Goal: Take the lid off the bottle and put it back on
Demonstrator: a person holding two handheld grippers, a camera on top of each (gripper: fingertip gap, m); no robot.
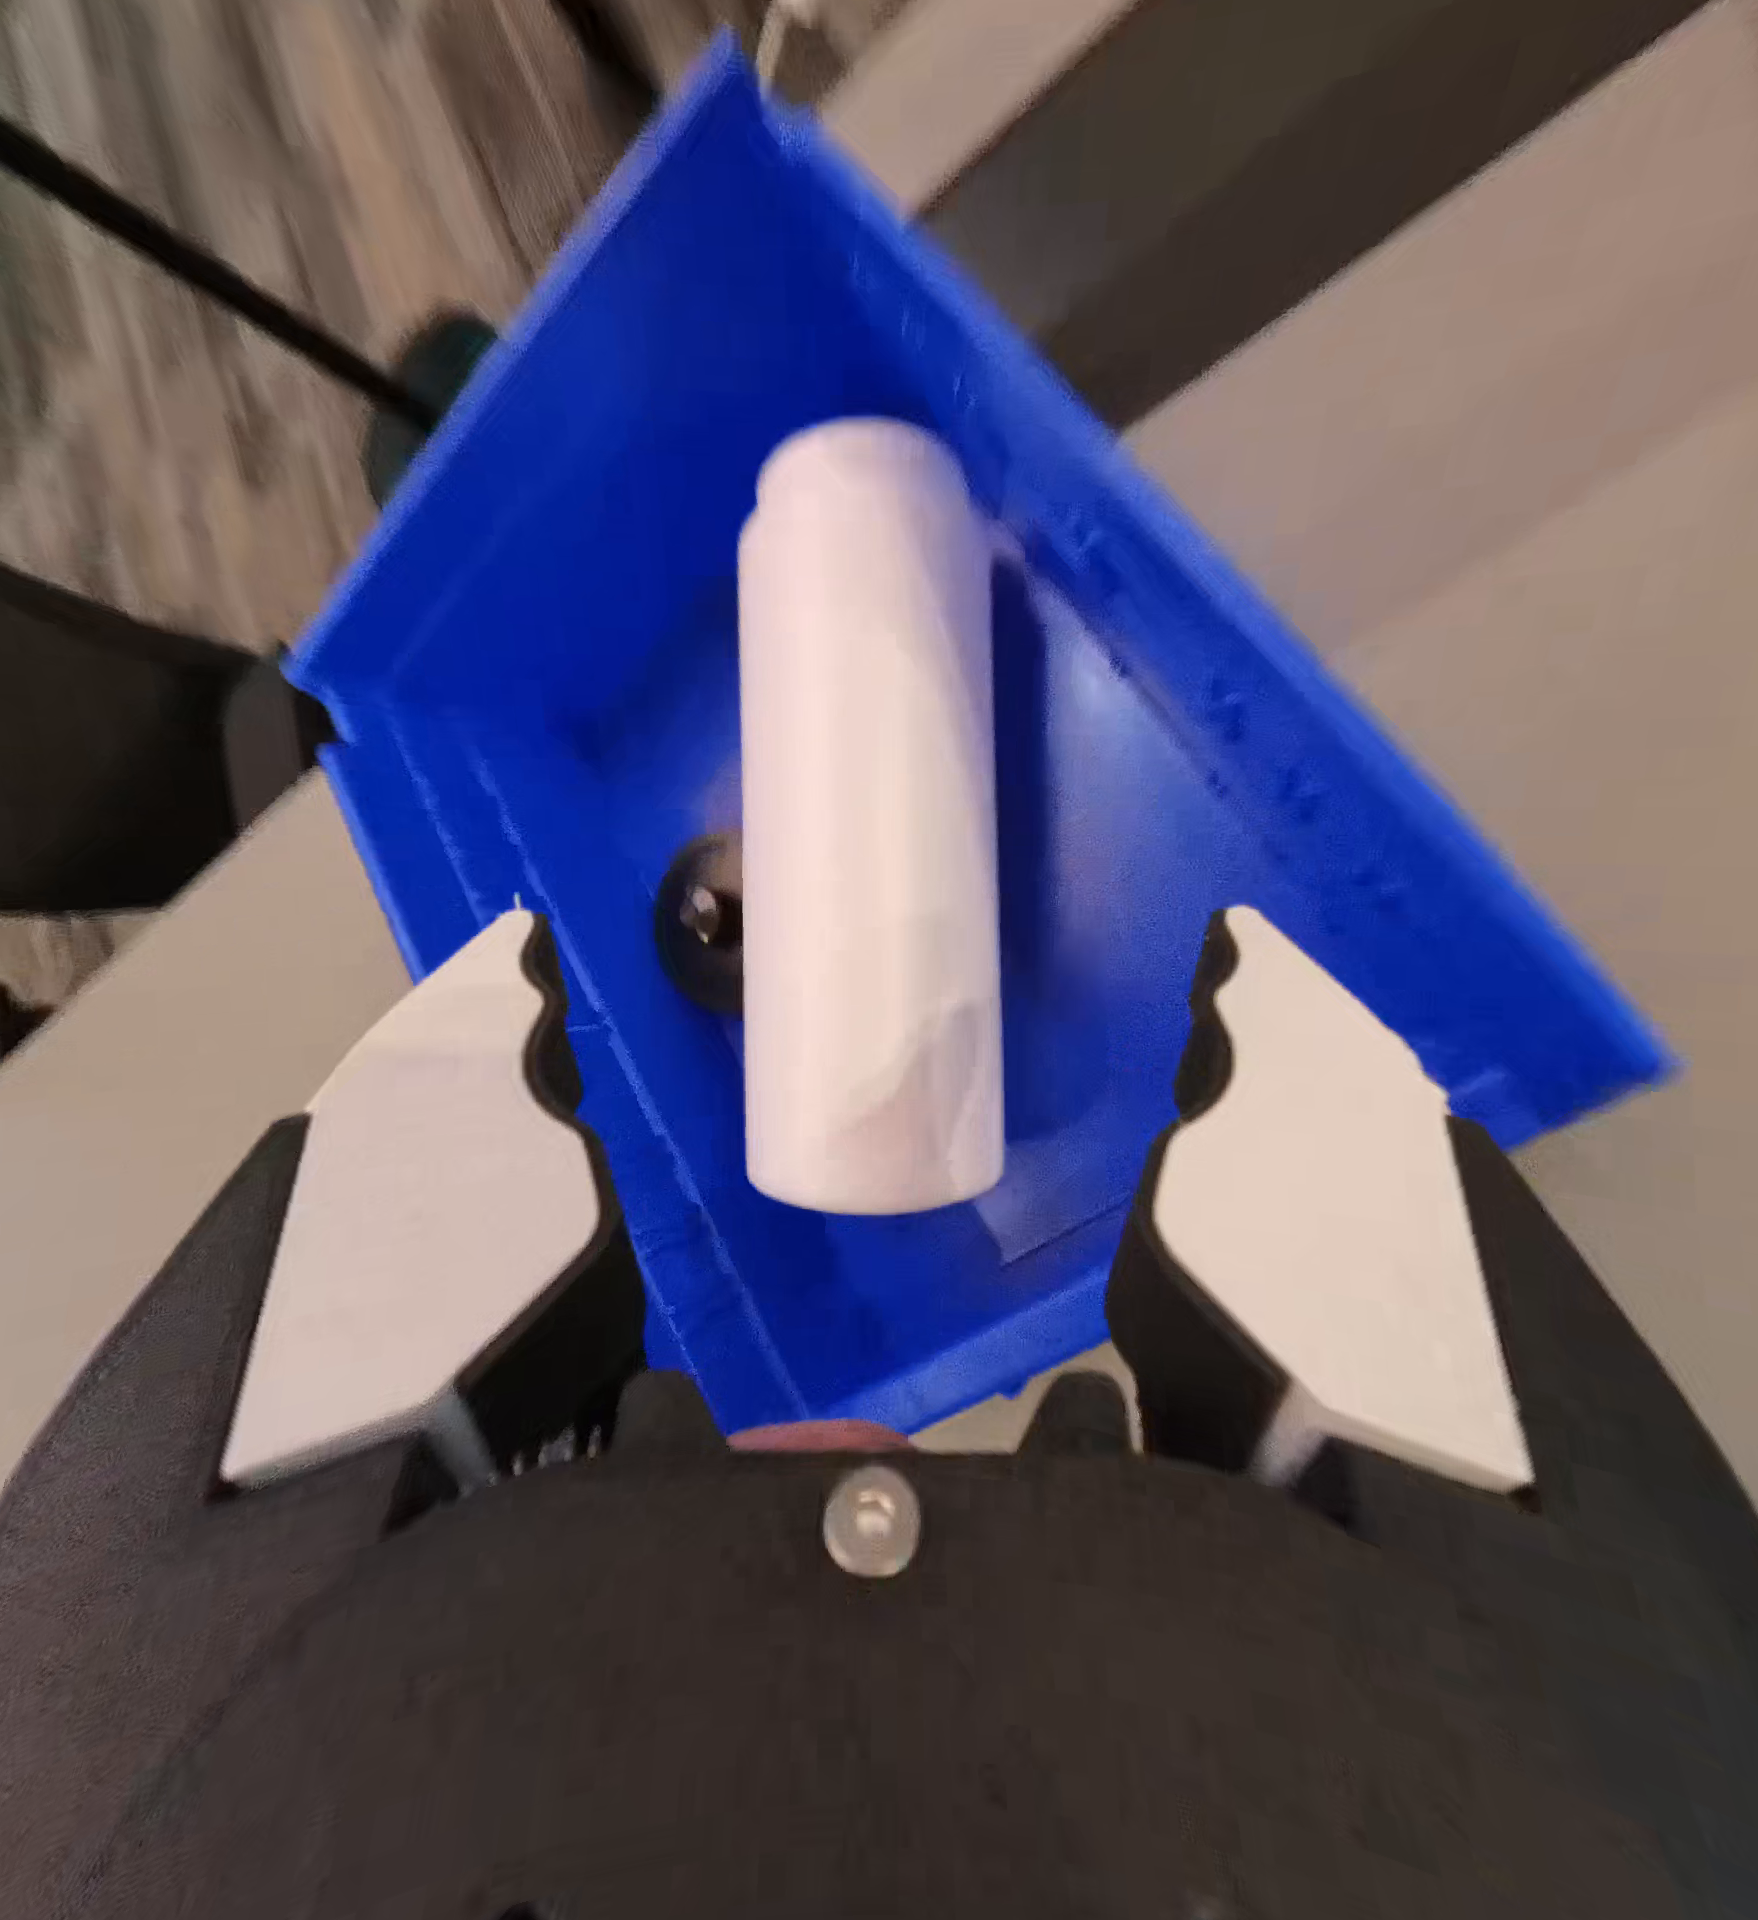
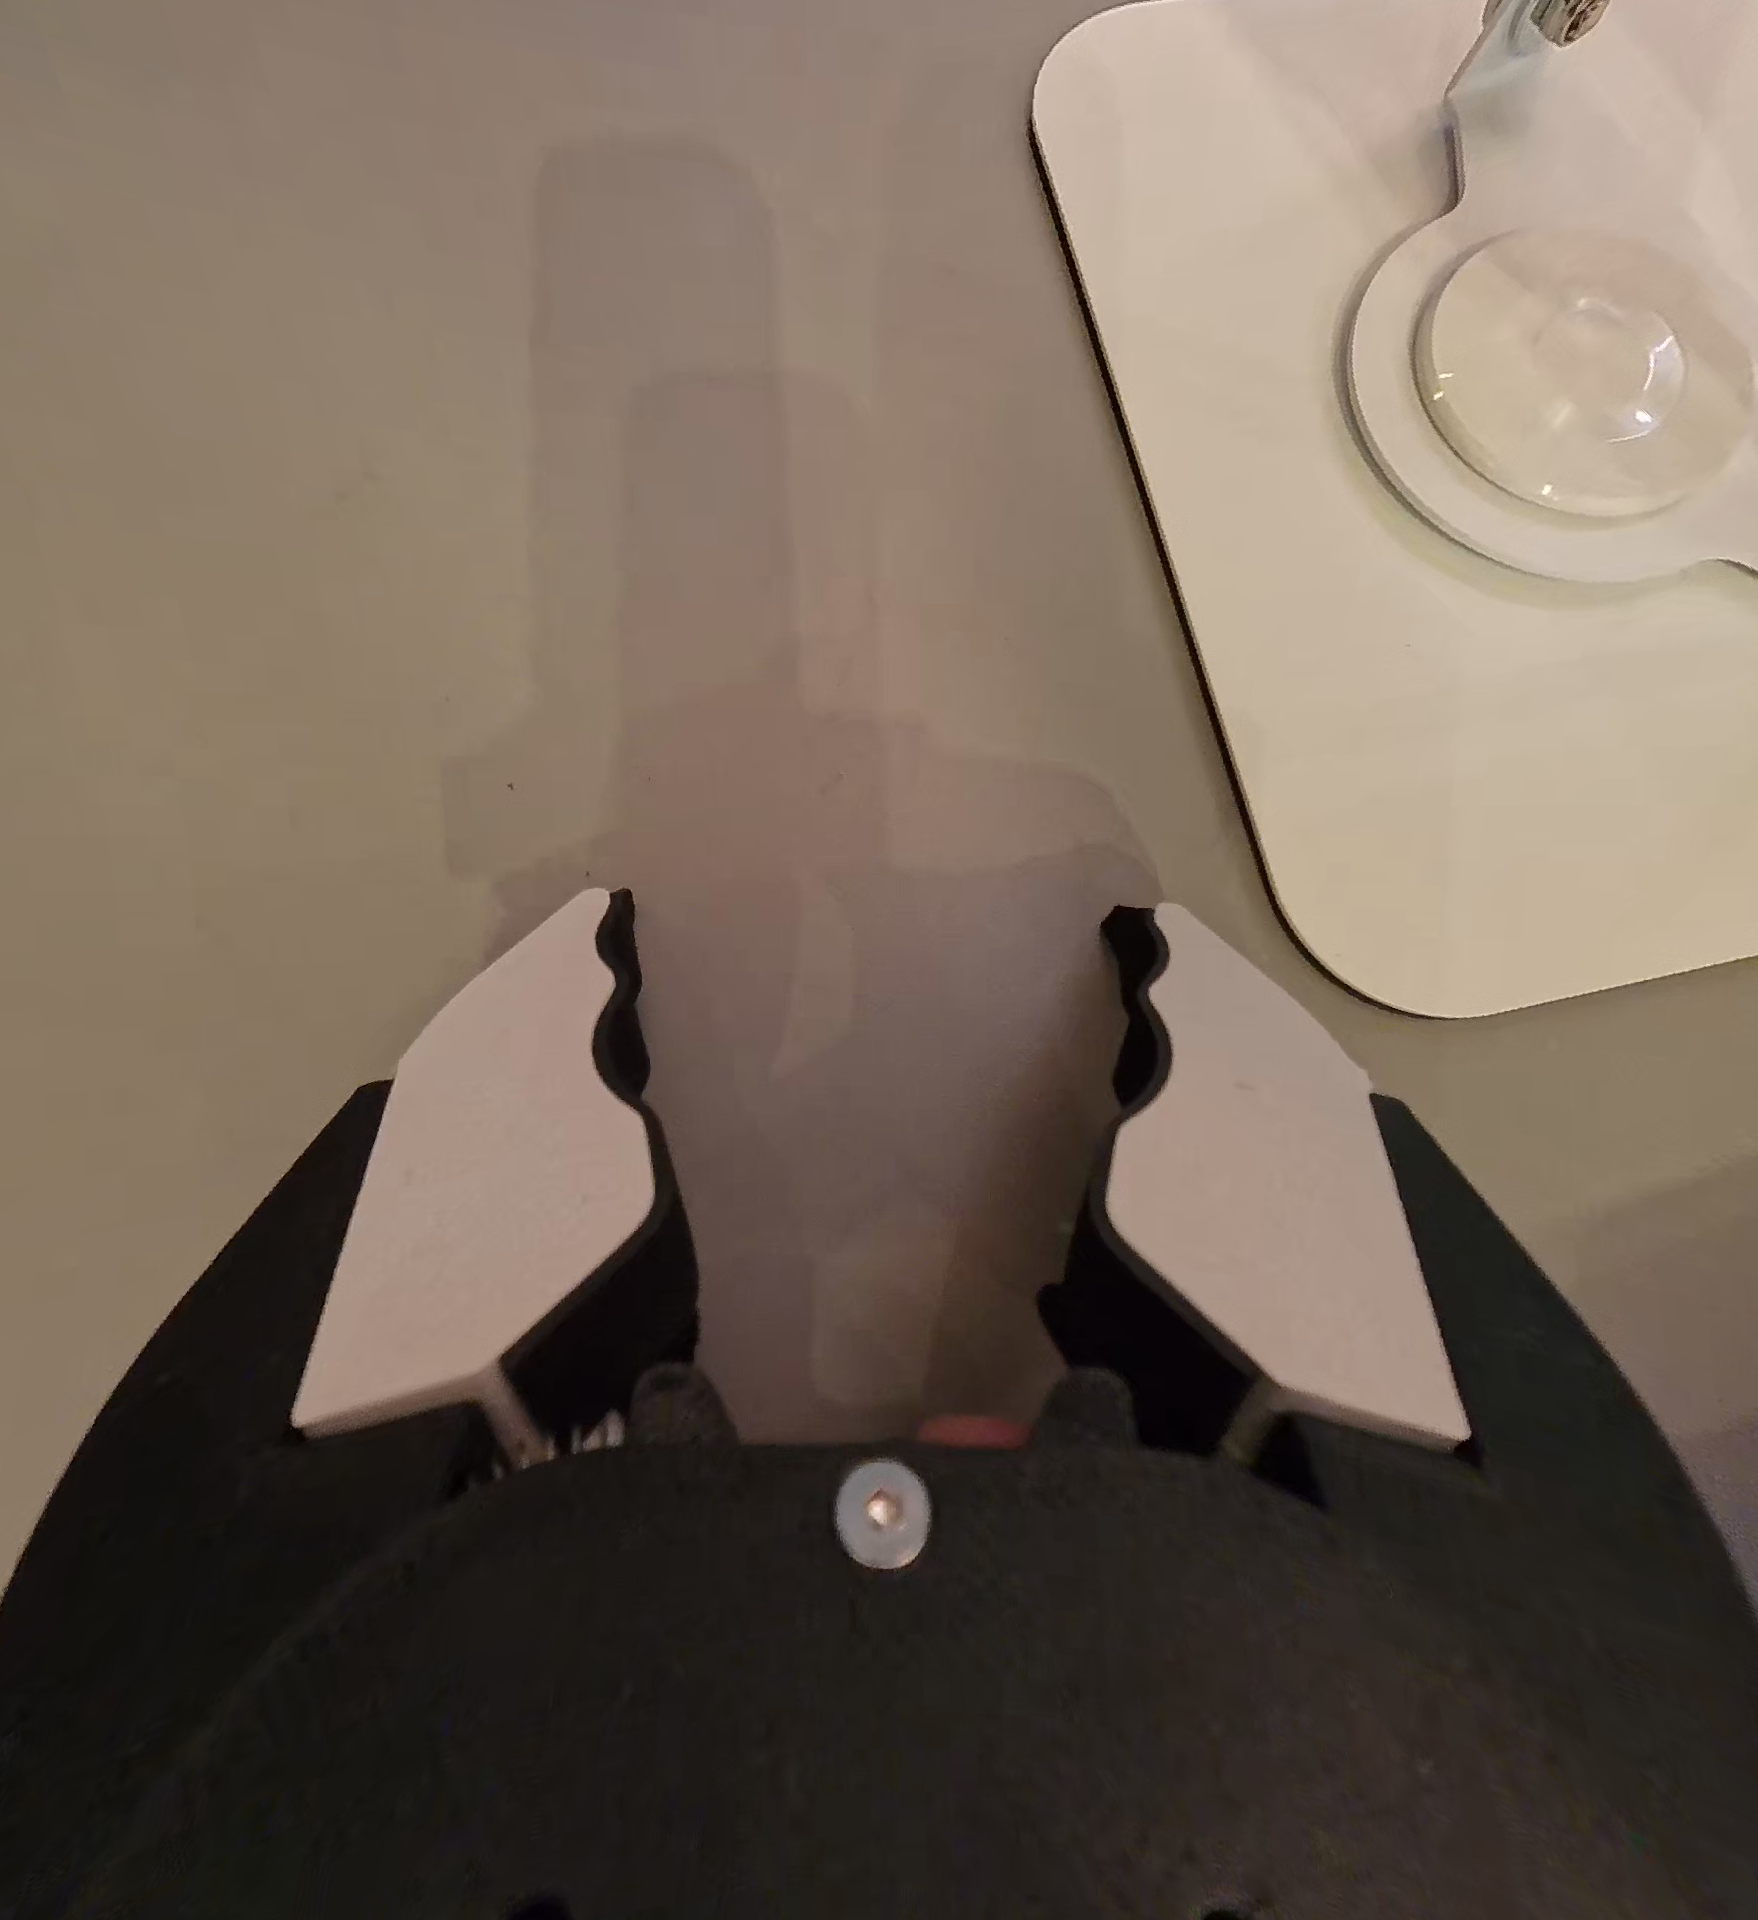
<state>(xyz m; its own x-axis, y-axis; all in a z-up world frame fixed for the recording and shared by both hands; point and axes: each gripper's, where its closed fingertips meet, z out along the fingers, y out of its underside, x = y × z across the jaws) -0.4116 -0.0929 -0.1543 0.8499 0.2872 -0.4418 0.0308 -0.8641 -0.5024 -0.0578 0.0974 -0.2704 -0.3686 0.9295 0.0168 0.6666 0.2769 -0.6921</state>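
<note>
- Left gripper [image 1: 875, 925] has its jaws spread wide, nothing between them. Both white fingers [image 1: 418, 1195] sit either side of a blue tray [image 1: 584, 582], not touching the bottle.
- The bottle [image 1: 870, 821] is a plain white cylinder lying on its side in the tray, long axis running away from the camera. There's a narrower stepped bit at the far end, probably the lid, but the shot is blurry so I can't tell for sure.
- A dark round screw head [image 1: 698, 930] pokes out just left of the bottle, on the tray floor.
- The tray sits on a pale table [image 1: 1477, 499], one corner hanging past the table edge, with striped floor [image 1: 127, 312] beyond.
- Right gripper [image 2: 867, 904] is open too and empty, hovering over bare table with just shadows between the fingers.
- Off to its upper right there's a white rounded plate [image 2: 1218, 520] lying flat with a clear suction cup [image 2: 1561, 384] stuck on it, under a white bracket [image 2: 1477, 125]. Well apart from the gripper.
</note>
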